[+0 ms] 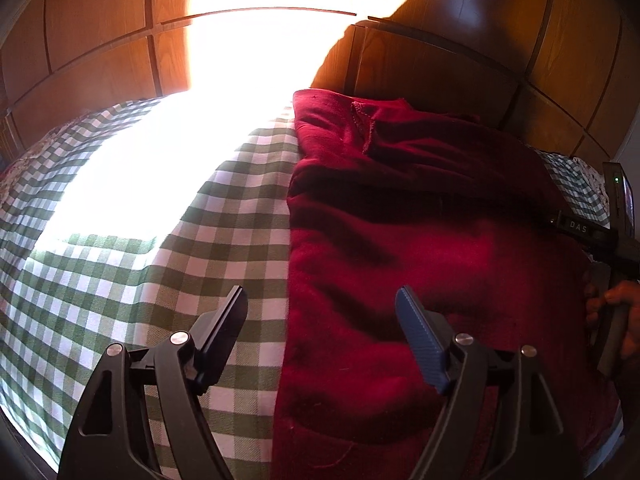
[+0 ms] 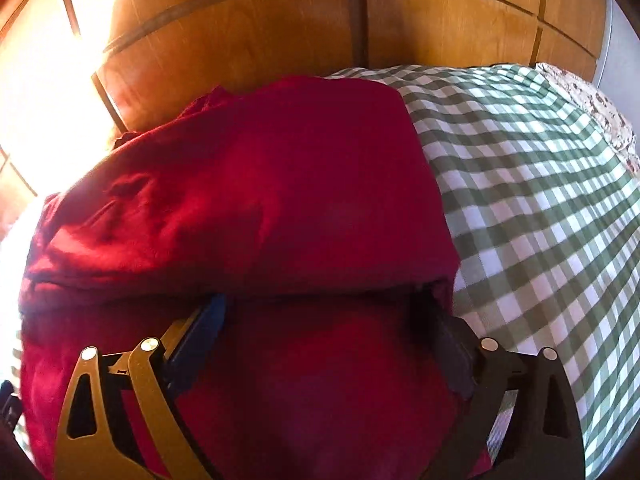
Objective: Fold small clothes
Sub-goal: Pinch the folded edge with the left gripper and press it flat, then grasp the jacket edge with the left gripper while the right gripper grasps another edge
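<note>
Wood panelling backed a green-checked bed where the red garment lay. The left tongs hung apart over its edge; the right tongs stood apart, tips hidden under a fold. Likely best: grip both layers squarely, fold evenly.

Garment lies on the checked cloth, wood panelling behind both. From left gripper: garment ahead and to the right, its near left edge running between the wide-apart fingers; bare cloth ahead-left. Hand at far right. From right gripper: fingertips tucked under a garment fold just ahead, cloth to the right.
</note>
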Motion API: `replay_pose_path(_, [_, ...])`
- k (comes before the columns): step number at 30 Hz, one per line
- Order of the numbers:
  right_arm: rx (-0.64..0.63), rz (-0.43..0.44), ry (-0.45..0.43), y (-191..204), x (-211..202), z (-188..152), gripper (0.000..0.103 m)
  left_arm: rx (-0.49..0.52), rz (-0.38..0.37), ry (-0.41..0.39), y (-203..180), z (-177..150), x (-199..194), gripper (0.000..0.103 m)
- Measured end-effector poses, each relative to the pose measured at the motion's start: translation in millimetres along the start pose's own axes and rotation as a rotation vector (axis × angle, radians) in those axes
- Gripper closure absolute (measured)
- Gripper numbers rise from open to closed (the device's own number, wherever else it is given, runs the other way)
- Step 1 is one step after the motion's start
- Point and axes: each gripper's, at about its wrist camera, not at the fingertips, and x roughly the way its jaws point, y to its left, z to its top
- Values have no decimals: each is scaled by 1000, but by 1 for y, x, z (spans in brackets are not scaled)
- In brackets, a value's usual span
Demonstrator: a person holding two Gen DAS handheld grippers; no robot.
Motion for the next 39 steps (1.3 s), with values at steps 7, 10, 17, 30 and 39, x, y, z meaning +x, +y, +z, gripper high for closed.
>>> replay_pose_path(7, [-33, 53, -17, -12, -39, -33, 9, 52, 39, -26, 7, -24, -19, 26])
replay_pose_path(10, [-18, 68, -24, -22, -58, -48, 9, 41, 30, -20, 16, -40, -26, 26])
replay_pose_path(17, [22, 81, 11, -50, -83, -83, 9, 37, -4, 0, 36, -68, -40, 26])
replay_pose_path(30, [-26, 216, 157, -68, -127, -159, 24, 138, -266, 148, 77, -146, -97, 54])
replay_pose_path(39, [-68, 281, 240, -66, -141, -179, 88, 147, -420, 199, 84, -185, -113, 93])
